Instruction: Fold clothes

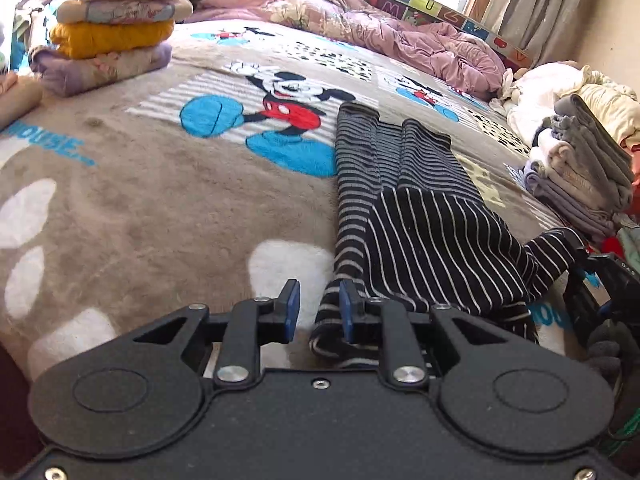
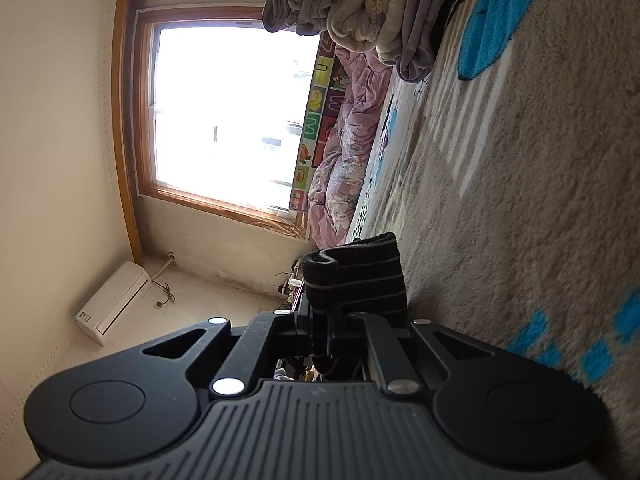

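The left gripper (image 1: 318, 308) hangs low over the bed, its two blue-padded fingers (image 1: 291, 308) standing a little apart with nothing pinched between them. Through the gap shows a white patch of the blanket (image 1: 160, 220), a plush grey-brown cover printed with a cartoon mouse. The striped garment (image 1: 420, 216), black with thin pale lines, lies flat on the blanket ahead of the fingers and to their right. Its near end is bunched just beside and under the right finger; whether that finger touches the cloth cannot be told. Its far end, with denser grey stripes, stretches away from the fingertips toward a rumpled pink quilt (image 1: 360, 16).

Far ahead and to the left of the fingers sits a stack of folded clothes (image 1: 112, 40), yellow in the middle. To the right of the fingers, well apart, is a second pile of folded clothes (image 1: 580, 176) in greys and cream.

The right gripper (image 2: 322, 320) is turned on its side, so the blanket runs up the right of its view. Its fingers are pressed together on a fold of the striped garment, which bulges out just beyond the fingertips. Past it are a bright window (image 2: 228, 112) and a white wall unit (image 2: 114, 302).
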Demonstrator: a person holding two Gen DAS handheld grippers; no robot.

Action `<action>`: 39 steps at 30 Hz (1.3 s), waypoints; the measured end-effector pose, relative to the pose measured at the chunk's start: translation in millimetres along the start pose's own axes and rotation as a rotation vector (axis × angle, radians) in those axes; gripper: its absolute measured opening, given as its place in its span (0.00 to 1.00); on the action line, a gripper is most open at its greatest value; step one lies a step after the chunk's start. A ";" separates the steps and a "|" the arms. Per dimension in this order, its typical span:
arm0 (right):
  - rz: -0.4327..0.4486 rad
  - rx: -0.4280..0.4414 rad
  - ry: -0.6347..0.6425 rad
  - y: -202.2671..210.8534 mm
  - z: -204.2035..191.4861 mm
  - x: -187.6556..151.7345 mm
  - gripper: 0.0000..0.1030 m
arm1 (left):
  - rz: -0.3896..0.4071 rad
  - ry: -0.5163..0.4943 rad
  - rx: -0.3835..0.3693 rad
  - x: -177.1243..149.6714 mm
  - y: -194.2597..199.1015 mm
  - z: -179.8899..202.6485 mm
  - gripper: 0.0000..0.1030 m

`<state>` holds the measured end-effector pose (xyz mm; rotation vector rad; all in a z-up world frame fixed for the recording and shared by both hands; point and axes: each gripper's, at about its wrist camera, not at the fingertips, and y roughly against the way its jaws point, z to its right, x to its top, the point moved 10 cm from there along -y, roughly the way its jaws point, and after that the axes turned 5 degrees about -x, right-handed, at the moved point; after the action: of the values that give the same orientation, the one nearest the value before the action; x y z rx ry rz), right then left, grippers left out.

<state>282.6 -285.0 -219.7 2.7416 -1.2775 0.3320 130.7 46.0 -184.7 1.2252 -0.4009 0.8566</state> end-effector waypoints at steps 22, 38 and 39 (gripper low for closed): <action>0.006 -0.299 0.040 4.3 -19.7 14.3 0.10 | 0.107 -0.540 -0.221 -6.3 19.4 55.6 0.41; -0.056 -0.447 0.339 -67.4 -123.0 27.3 0.07 | 0.132 -0.445 -0.324 1.3 -2.7 38.5 0.39; -0.060 -0.453 0.353 -74.1 -130.2 26.1 0.07 | 0.121 -0.434 -0.334 2.9 -5.7 37.1 0.39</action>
<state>335.5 -233.2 -86.8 2.2164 -1.0259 0.4347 143.1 11.9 -174.5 1.0758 -0.9382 0.5885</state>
